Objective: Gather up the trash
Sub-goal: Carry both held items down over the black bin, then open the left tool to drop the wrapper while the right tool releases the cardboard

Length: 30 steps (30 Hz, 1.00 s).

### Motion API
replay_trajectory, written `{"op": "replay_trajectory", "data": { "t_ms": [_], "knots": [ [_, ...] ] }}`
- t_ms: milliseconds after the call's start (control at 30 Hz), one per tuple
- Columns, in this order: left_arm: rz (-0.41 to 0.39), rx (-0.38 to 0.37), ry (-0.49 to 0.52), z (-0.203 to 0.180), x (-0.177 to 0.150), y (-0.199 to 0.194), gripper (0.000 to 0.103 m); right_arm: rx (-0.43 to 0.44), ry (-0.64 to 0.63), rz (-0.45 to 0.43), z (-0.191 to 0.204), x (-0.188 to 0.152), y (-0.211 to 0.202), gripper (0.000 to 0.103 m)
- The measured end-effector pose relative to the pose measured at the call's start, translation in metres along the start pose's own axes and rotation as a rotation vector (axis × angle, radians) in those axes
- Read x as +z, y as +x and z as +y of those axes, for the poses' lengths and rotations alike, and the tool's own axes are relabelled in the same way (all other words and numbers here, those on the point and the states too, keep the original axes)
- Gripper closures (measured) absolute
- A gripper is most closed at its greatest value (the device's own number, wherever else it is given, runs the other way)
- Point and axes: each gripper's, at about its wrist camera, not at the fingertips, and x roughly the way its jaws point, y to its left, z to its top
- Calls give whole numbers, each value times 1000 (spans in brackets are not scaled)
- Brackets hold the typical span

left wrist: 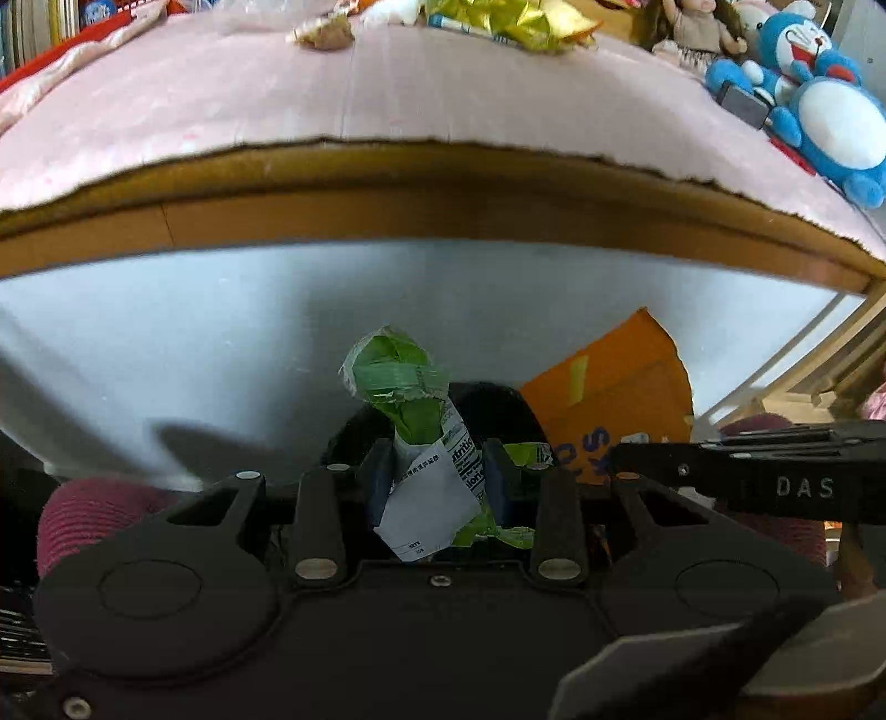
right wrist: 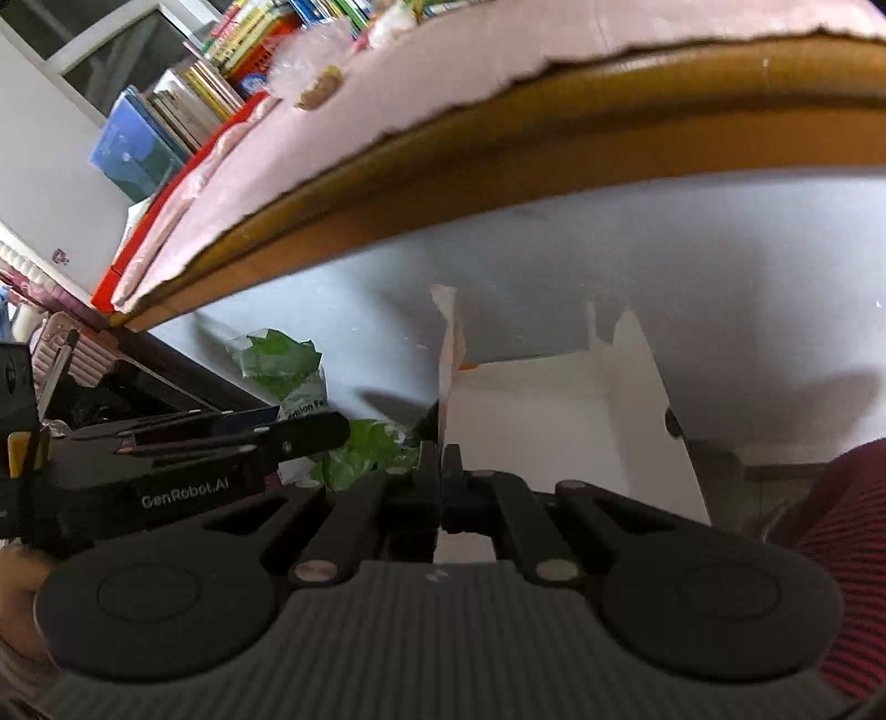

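My left gripper is shut on a crumpled green and white snack wrapper with a nutrition label, which sticks up between the blue pads. The wrapper shows again at the left of the right wrist view. My right gripper is shut on the thin flap of a torn carton, white inside. In the left wrist view the carton shows its orange outside, to the right of the wrapper. Both grippers point down below the table edge. Behind the wrapper is a dark round shape; I cannot tell what it is.
A pink cloth covers the wooden table above. On it lie a gold wrapper, a brownish scrap and a blue plush toy. Books stand at the far left. Grey floor lies below. Maroon ribbed clothing is close by.
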Motion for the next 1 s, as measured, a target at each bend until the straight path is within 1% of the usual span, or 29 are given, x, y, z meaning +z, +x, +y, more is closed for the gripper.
{"op": "replay_trajectory", "data": {
  "t_ms": [133, 267, 667, 733, 800, 900, 933, 1000],
  "knots": [
    [26, -1, 12, -2, -1, 8, 70, 11, 14, 17, -1, 2, 9, 100],
    [52, -8, 8, -1, 0, 16, 70, 2, 11, 27, -2, 2, 13, 100],
    [84, -17, 4, -1, 2, 24, 70, -11, 22, 40, -2, 4, 18, 93],
    [86, -17, 3, -1, 4, 24, 70, -16, 26, 42, -2, 4, 19, 89],
    [85, -17, 3, -1, 4, 24, 67, -18, 29, 43, -2, 4, 20, 86],
    [82, -14, 2, -1, 4, 23, 58, -17, 29, 45, -2, 4, 21, 73],
    [82, -10, 1, -1, 3, 23, 54, -18, 27, 45, -2, 4, 21, 71],
    [83, -3, -1, -3, 4, 23, 51, -22, 20, 48, -2, 3, 22, 67]
  ]
}}
